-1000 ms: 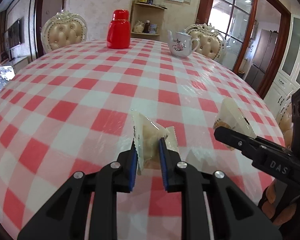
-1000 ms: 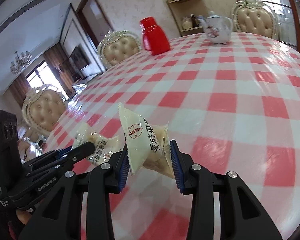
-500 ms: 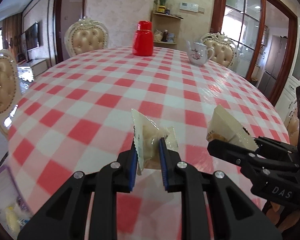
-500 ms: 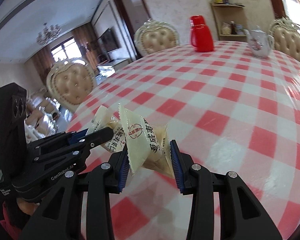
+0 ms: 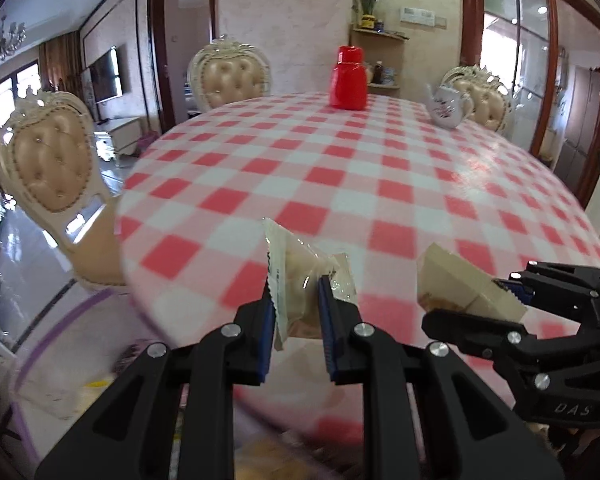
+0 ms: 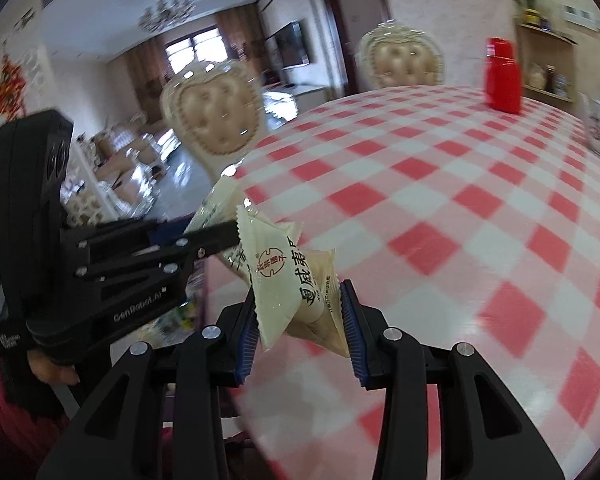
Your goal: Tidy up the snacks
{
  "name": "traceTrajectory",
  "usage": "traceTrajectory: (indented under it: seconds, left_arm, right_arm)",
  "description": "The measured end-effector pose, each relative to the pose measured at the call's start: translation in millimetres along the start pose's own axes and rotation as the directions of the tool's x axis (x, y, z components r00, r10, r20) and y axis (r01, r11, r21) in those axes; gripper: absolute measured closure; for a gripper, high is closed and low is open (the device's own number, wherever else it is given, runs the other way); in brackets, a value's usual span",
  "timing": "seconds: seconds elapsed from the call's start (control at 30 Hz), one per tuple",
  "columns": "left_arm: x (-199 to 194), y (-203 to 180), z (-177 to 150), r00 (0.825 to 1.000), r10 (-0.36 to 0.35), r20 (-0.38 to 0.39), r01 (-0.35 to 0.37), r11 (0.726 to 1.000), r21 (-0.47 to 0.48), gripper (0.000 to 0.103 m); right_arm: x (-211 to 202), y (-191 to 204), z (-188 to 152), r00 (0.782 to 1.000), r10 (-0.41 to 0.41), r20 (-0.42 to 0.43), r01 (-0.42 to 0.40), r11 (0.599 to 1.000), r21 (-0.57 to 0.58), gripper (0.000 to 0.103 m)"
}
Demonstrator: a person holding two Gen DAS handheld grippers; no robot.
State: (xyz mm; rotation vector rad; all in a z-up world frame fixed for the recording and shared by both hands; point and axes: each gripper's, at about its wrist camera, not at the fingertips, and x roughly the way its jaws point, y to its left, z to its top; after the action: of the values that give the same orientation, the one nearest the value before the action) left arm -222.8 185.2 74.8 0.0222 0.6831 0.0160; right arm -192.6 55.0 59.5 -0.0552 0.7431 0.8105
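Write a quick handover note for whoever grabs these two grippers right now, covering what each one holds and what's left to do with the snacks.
Left gripper: shut on a pale snack packet, held above the near edge of the checked table.
Right gripper: shut on a second snack packet with a red round logo, also off the table.
Done: both packets picked up.
Left: set them wherever the snacks are being gathered; that spot is not clear in either view, though blurred items show below the table edge.
Red jug and teapot sit untouched at the far side.
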Motion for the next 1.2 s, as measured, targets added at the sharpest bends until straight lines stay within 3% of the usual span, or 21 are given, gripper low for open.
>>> traceTrajectory:
  seconds: [0.23,0.4,0.53,0.57,0.6,0.67,0.77,0.87,0.93,1.0,1.1,1.2]
  left_arm:
    - [-21,44,-5,0.997,0.075,-0.021,-0.074,0.997,0.028,0.083]
    - [-21,75,-35,0.98,0.143,-0.14,-0.133,0.988,0.077,0.083]
    - [-25,112,-69,0.959,0.175,-0.224,-0.175,0.984,0.019,0.08]
    - [-27,122,-74,0.959,0.172,-0.226,-0.179,0.984,-0.012,0.072]
    - [-28,135,-80,0.957,0.173,-0.232,-0.191,0.98,-0.056,0.041]
    - [-30,158,-82,0.961,0.192,-0.197,-0.223,0.963,-0.15,0.013]
    - [-35,175,-80,0.957,0.24,-0.161,-0.275,0.927,-0.255,0.003]
    - [-31,180,-80,0.917,0.333,-0.22,-0.385,0.885,-0.264,0.002]
    - [-24,180,-79,0.892,0.366,-0.264,-0.427,0.875,-0.229,0.002]
    - [-22,180,-79,0.881,0.372,-0.292,-0.441,0.869,-0.224,0.002]
    - [-19,183,-80,0.881,0.333,-0.335,-0.426,0.867,-0.259,0.002]
    - [-15,187,-82,0.906,0.246,-0.344,-0.357,0.881,-0.309,0.002]
  right_arm:
    - [34,55,2,0.994,0.056,-0.09,-0.066,0.992,-0.109,0.064]
    - [58,96,-1,0.984,0.082,-0.16,-0.112,0.977,-0.184,0.063]
    - [82,133,-8,0.969,0.1,-0.227,-0.156,0.957,-0.243,0.059]
    - [86,139,-8,0.968,0.095,-0.233,-0.155,0.954,-0.256,0.049]
    - [88,144,-9,0.969,0.084,-0.234,-0.148,0.951,-0.27,0.033]
    - [90,152,-10,0.974,0.047,-0.22,-0.115,0.946,-0.305,0.017]
    - [94,158,-13,0.977,-0.023,-0.211,-0.052,0.937,-0.345,0.015]
    - [106,159,-15,0.959,-0.082,-0.272,-0.013,0.944,-0.331,0.015]
    - [113,160,-14,0.941,-0.108,-0.321,0.004,0.951,-0.309,0.015]
    - [120,162,-12,0.918,-0.126,-0.375,0.013,0.957,-0.29,0.015]
    - [121,166,-13,0.904,-0.136,-0.406,0.021,0.961,-0.274,0.015]
    - [118,164,-14,0.903,-0.135,-0.408,0.026,0.964,-0.263,0.015]
